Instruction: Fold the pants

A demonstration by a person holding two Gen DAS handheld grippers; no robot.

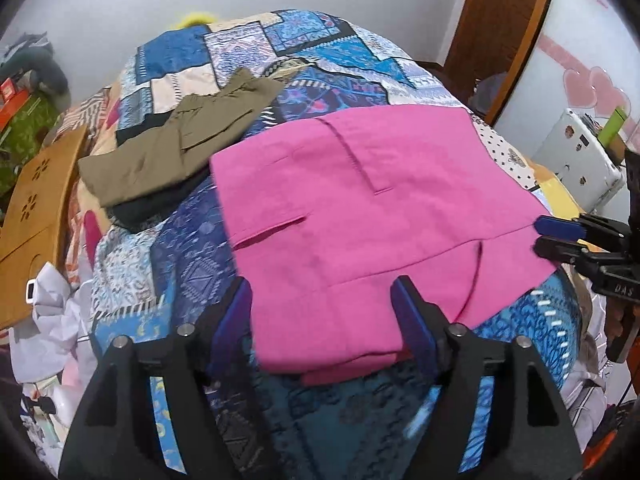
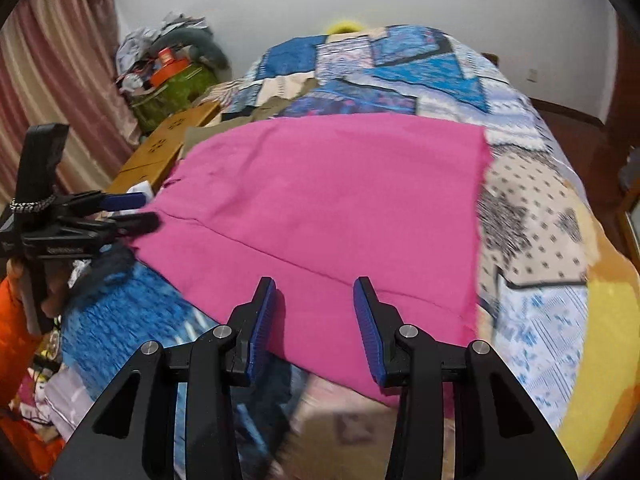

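The pink pants [image 1: 360,208] lie folded into a flat rectangle on the bed [image 1: 192,248], whose patchwork cover is blue, white and cream. In the left wrist view they fill the centre and right of the frame, with a slit pocket at centre left and a stitched seam running down from the upper middle; a darker pink lower layer peeks out under the near edge at lower centre.

The left claw [image 1: 324,300] sits at the bottom of that frame, its 2 blue-padded fingers standing wide apart on either side of the near edge of the pants — nothing is clamped between them. In the same view the right claw [image 1: 538,236] enters from the right edge, pointing at the pants' right-hand corner.

In the right wrist view the right claw [image 2: 316,300] is at lower centre, fingers partly apart over the near hem, the pads clear of the fabric and holding nothing. The left claw [image 2: 140,210] shows at the left edge of this frame, beside the pants' left corner.

A folded olive garment [image 1: 176,148] rests on a dark one at the upper left of the left wrist view, apart from the pink pants. A wooden board [image 1: 36,216] lies at the far left.
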